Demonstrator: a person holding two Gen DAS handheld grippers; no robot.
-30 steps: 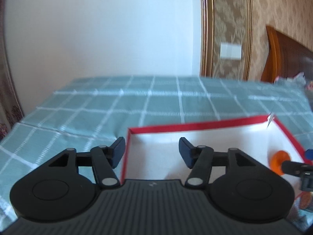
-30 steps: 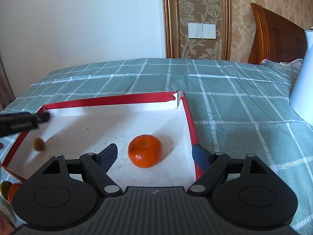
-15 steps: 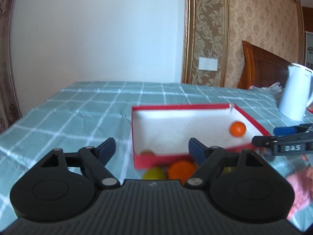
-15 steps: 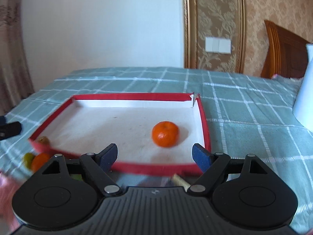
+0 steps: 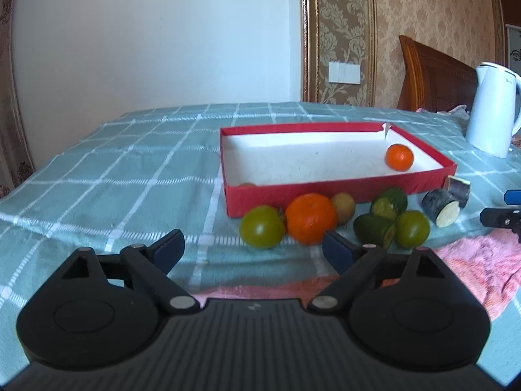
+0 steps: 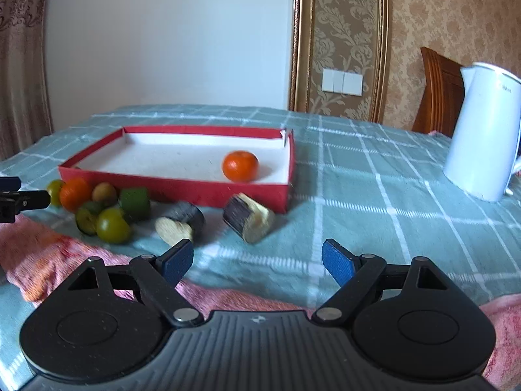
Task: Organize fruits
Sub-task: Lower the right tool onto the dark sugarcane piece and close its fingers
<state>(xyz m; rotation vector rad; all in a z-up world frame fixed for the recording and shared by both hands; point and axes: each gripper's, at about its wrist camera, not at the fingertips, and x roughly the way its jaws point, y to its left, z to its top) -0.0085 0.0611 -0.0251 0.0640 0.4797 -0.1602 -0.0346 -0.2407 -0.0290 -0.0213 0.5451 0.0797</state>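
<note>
Left gripper (image 5: 252,249): I see jaws opening, nothing between.
Right gripper (image 6: 257,259): opening, empty.
Risk: orange (image 5: 311,218) may roll (1 bump does it).

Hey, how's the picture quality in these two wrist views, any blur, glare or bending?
Left wrist view: fisheye bends the gold wall trim; red box fairly sharp, corners darkened. Right wrist view: slight blur on the cut dark pieces and checked cloth; daylight glares off the white kettle.
</note>
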